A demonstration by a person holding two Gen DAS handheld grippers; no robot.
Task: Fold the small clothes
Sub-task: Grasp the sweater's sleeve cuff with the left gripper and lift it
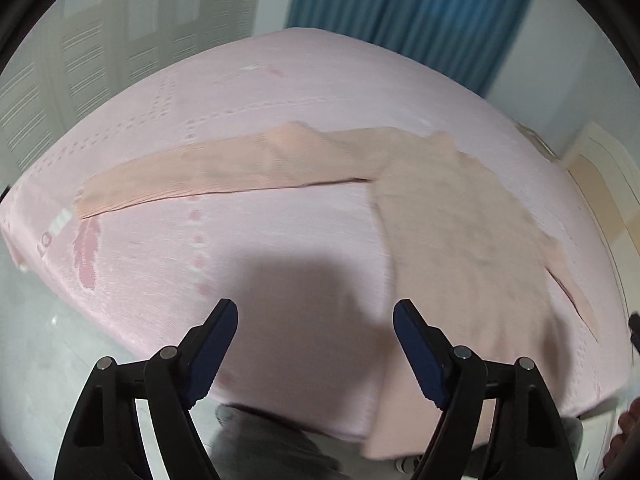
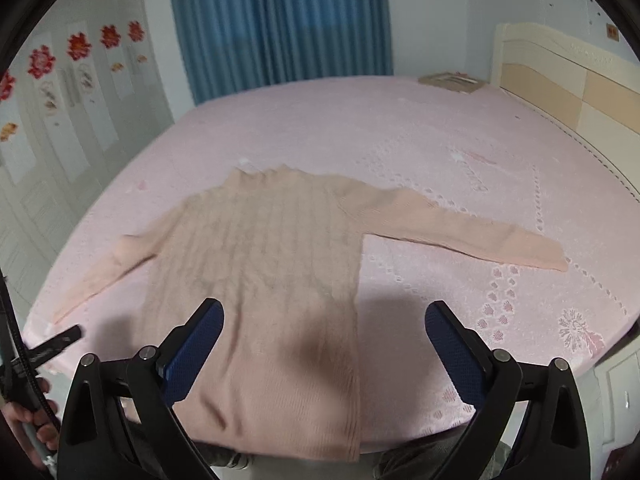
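A small peach knitted sweater (image 2: 276,264) lies flat on the pink bed, collar away from me, both sleeves spread out; its hem hangs over the near bed edge. In the left wrist view the sweater (image 1: 460,240) lies to the right, one long sleeve (image 1: 208,176) stretching left. My left gripper (image 1: 316,316) is open and empty, above bare bedspread left of the sweater body. My right gripper (image 2: 324,316) is open and empty, above the sweater's lower right part. The right sleeve (image 2: 480,232) reaches far right.
The pink bedspread (image 2: 440,140) covers a large bed. A cream headboard (image 2: 568,80) stands at the right, with a flat item (image 2: 452,80) at the far corner. Blue curtain (image 2: 280,20) and wardrobe doors (image 2: 60,120) lie behind. The floor (image 1: 40,340) is at the left.
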